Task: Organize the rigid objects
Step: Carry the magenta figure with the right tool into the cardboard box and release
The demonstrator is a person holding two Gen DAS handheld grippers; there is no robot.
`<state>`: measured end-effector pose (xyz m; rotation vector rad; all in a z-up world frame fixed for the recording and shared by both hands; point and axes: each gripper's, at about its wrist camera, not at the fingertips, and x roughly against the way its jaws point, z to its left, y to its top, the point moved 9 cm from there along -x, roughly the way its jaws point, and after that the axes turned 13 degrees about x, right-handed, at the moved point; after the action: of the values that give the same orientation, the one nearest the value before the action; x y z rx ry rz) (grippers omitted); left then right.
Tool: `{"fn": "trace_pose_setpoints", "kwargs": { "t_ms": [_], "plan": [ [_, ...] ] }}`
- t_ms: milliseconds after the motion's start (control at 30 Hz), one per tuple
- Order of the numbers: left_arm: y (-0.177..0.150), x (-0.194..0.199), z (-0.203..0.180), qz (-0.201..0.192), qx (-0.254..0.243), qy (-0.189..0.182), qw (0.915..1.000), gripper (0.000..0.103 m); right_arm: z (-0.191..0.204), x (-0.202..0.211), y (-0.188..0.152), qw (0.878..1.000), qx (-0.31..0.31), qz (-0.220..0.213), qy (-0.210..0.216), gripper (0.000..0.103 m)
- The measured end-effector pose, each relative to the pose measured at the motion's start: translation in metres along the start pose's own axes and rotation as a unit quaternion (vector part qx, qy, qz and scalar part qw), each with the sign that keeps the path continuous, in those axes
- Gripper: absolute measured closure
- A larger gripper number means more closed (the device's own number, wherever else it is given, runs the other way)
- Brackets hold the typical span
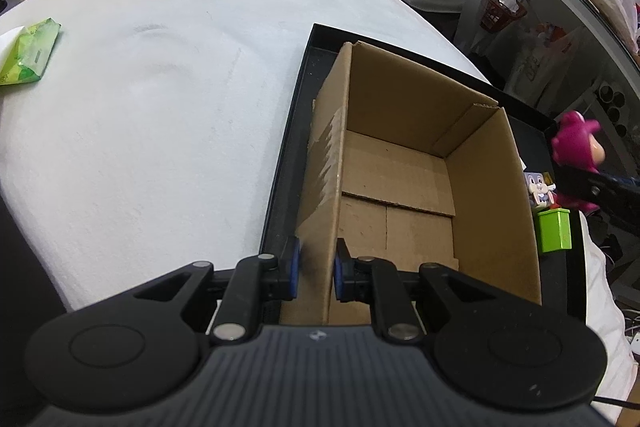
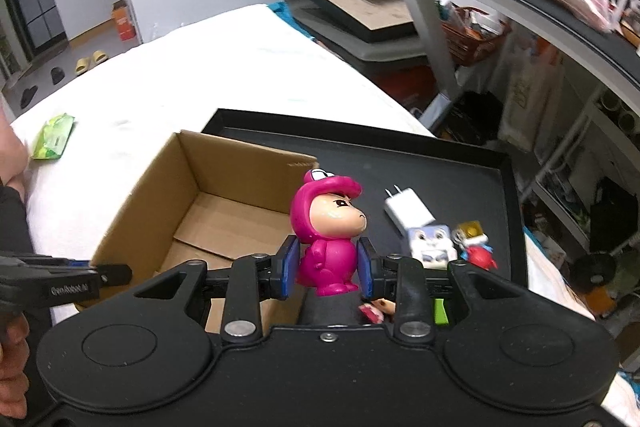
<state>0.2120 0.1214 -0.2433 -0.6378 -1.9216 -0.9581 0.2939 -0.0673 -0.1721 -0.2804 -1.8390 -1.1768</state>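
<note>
One pink figurine (image 2: 330, 243) with a hooded head and a tan face stands upright between the blue pads of the right gripper (image 2: 329, 269), whose fingers are clamped on its body, lifted above the black tray (image 2: 472, 163) just beside the right wall of the cardboard box (image 2: 224, 211). In the left wrist view the same figurine (image 1: 576, 147) shows at the far right edge, beyond the box. The box (image 1: 400, 163) sits open and bare inside on the tray (image 1: 304, 75), and the left gripper (image 1: 316, 269) has its fingers closed on the box's near-left wall, one pad outside and one inside. On the tray right of the box lie a white charger plug (image 2: 408, 213), a grey rabbit-face cube (image 2: 430, 245), a small red and gold charm (image 2: 476, 245) and a green block (image 1: 554, 229). The tray rests on a counter draped in white cloth (image 1: 160, 87), where a green packet (image 1: 28, 53) lies well apart at the far left.
</note>
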Motion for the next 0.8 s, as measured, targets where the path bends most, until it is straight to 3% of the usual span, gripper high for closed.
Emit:
{"fn": "trace_pose_setpoints", "kwargs": {
  "t_ms": [400,800],
  "plan": [
    [-0.002,-0.006,0.001,0.018,0.002,-0.003,0.9998,0.087,0.034,-0.022,0.018,0.999,0.036,-0.003,0.033,0.073],
    [0.001,-0.006,0.004,0.027,0.035,-0.008,0.9990,0.087,0.069,-0.050,0.031,0.995,0.075,0.011,0.065,0.072]
  ]
}}
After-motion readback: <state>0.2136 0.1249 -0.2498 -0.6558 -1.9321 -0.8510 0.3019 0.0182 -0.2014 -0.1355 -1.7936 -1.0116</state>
